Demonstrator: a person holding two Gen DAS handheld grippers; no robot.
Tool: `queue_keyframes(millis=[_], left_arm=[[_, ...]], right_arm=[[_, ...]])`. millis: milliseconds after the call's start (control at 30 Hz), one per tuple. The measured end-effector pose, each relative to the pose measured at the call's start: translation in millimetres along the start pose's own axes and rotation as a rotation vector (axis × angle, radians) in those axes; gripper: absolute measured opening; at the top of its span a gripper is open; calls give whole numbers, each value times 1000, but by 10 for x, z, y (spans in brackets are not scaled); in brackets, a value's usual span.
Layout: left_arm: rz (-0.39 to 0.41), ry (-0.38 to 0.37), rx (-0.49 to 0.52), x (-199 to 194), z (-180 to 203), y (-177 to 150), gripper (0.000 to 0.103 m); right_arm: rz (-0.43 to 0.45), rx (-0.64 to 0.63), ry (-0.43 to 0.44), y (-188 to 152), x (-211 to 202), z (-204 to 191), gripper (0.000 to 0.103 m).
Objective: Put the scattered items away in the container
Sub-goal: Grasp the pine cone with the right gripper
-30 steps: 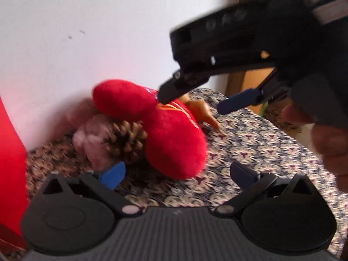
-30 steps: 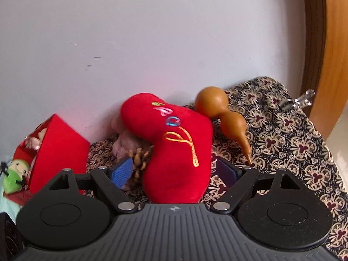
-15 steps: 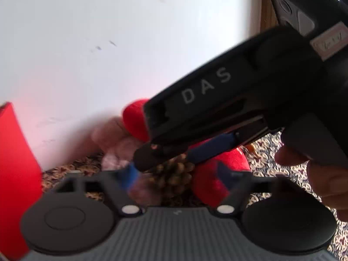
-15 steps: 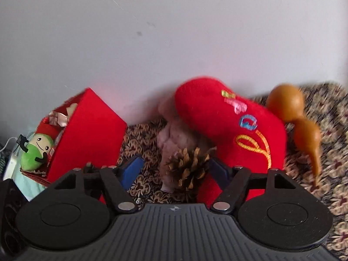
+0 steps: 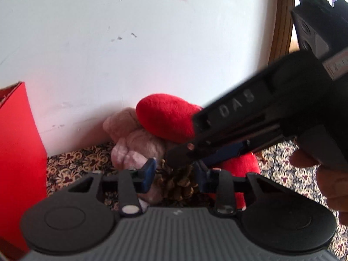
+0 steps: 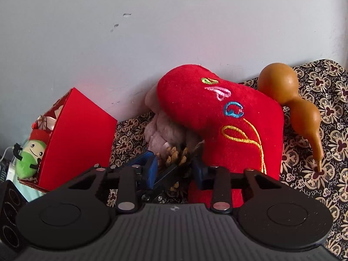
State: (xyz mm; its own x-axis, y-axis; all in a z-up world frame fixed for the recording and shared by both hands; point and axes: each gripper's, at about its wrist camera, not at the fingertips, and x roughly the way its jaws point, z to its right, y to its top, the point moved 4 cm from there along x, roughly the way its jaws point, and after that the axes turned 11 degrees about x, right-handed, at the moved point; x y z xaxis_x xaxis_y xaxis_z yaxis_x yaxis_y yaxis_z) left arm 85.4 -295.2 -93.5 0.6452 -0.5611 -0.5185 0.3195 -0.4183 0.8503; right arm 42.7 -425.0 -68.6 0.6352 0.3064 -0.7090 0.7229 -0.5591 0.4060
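Left wrist view: the left tool (image 5: 175,175) has just been closing, and its blue pads now sit narrow on either side of the pinecone (image 5: 176,184), apparently touching its scales. The right tool (image 5: 219,154) crosses in from the upper right, gripped by a hand (image 5: 326,180), with its fingers reaching into the same spot. The risk, as I judge it, is plain: two tools on one small cone could knock each other, crush brittle scales, or flick the cone under the red plush (image 5: 167,117). The left tool points forward and moderately down toward the wall corner. The red box (image 5: 19,152), the container, stands at far left.

Right wrist view: the right tool (image 6: 176,169) has also just been closing; its pads flank the pinecone (image 6: 174,154), near or on it, and one finger of the left tool (image 6: 167,174) pokes in between them. Whether the pads truly press the cone I cannot tell. It tilts steeply down. A pull could drag the pink plush (image 6: 161,134) or red plush (image 6: 217,119) along. The gourd (image 6: 291,100) lies at right on the patterned bench (image 6: 322,152). The red box (image 6: 76,139) sits left, with a green toy (image 6: 28,158) inside.
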Motion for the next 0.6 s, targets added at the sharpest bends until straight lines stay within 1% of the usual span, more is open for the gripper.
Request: queue_keyframes(millis=[33,67,133,167,200,233,300,333,367,400,500,567,600], left_arm=[[-2,13,5,-9,-18,-51,54],[-9,23,4,11,-26,-66,55],[-12,22,2,76,-45,-86,52],[-10,17,2,80,-43,-84,43],[-9,15,1,87,-34,-78,43],[-9,17,5,65,-3,-67,43],[-5,26,11,60,39,-59,43],[-6,23,3,59,41,-60,43],[-9,15,-13,55,30,-65,43],[-11,7,-25,22,24,-65,43],[7,-8,-61,-149,16,-23,43],[27,-7,-72,-273,17,27,43],[41,-13,-76,-344,12,49,31]], right_arm=[[1,0,-3,-9,7,-14,41],[0,-7,-4,-11,26,-41,46],[7,-20,-21,-19,69,-72,46],[7,-28,-36,-26,93,-84,45],[9,-36,-49,-34,109,-99,45],[13,-45,-59,-42,109,-111,43],[23,-46,-70,-50,76,-116,37],[26,-37,-66,-50,51,-111,30],[32,-31,-77,-46,27,-93,22],[35,-25,-85,-47,12,-69,20],[31,16,-52,-67,-47,4,20],[46,19,-30,-95,-137,-19,20],[54,14,-22,-107,-191,-43,20]])
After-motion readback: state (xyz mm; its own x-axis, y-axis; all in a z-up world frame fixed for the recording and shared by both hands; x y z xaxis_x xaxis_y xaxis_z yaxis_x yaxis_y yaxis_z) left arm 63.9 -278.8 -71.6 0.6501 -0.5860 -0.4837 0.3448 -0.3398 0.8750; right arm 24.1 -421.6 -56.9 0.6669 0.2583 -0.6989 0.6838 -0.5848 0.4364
